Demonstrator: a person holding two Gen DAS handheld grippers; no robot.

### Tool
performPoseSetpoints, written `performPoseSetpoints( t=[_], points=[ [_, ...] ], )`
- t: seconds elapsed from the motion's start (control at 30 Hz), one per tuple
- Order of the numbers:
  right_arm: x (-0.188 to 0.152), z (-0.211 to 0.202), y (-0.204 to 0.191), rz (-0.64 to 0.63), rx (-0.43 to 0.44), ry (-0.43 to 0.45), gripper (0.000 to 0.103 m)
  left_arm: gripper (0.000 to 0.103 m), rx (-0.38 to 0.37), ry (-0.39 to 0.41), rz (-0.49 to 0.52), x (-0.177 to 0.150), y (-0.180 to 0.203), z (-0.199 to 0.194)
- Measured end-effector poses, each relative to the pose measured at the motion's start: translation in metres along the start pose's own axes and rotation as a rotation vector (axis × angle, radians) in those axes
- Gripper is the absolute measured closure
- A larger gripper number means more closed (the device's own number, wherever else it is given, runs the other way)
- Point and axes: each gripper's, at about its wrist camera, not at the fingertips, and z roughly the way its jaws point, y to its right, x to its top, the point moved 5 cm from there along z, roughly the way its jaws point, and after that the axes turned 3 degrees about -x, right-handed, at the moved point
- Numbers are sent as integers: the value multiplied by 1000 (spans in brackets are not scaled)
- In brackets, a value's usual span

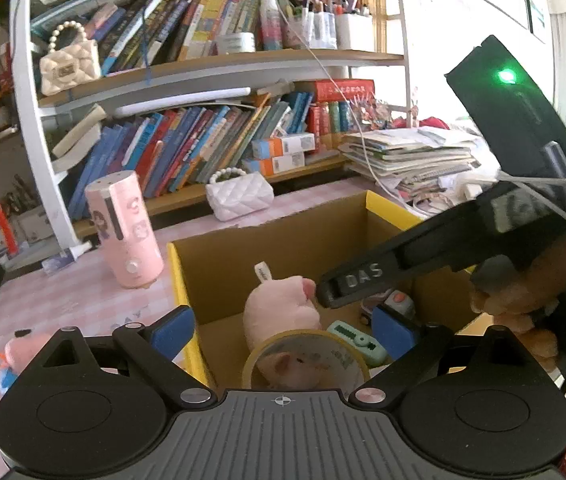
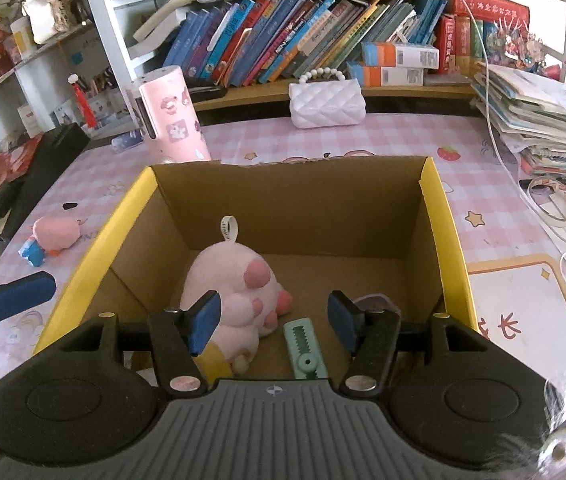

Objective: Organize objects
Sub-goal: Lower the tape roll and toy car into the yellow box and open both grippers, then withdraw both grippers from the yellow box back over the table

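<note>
In the left wrist view the left gripper (image 1: 283, 330) stands spread wide and empty above the cardboard box (image 1: 187, 280) on the pink checked worktop (image 1: 83, 300), where a pink plush toy (image 1: 279, 308) lies with a yellowish tape roll (image 1: 307, 354) propped on edge before it and a mint-green utility knife (image 1: 359, 340) just beside. In the right wrist view the right gripper (image 2: 275, 322) is partly spread, pinching nothing, over the same box (image 2: 455, 248). There the plush (image 2: 235, 292) lies on its back, paws up, loop tag pointing to the far wall, and the knife (image 2: 305, 350) lies flat beside it, long axis running toward the far wall.
</note>
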Motion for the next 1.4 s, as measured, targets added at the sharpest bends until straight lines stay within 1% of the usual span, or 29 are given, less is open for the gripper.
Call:
performPoseSetpoints(
  t=[0.3, 0.57, 0.7, 1.03, 1.17, 1.4],
  points=[
    [-14, -28, -2, 30, -26, 41, 46, 6, 8, 22, -37, -6, -6, -22],
    [-23, -66, -3, 66, -105, 150, 46, 6, 1, 44, -48, -13, -10, -42],
    [-30, -80, -5, 82, -147, 181, 46, 6, -8, 47, -62, -18, -13, -51],
    [-62, -111, -15, 121, -248, 201, 46, 6, -34, 54, -73, -35, -20, -78],
    [-78, -121, -23, 139, -271, 198, 46, 6, -37, 48, -75, -44, -25, -90],
    [-106, -128, -43, 156, -287, 162, 46, 6, -36, 32, -78, -60, -34, -109]
  ],
)
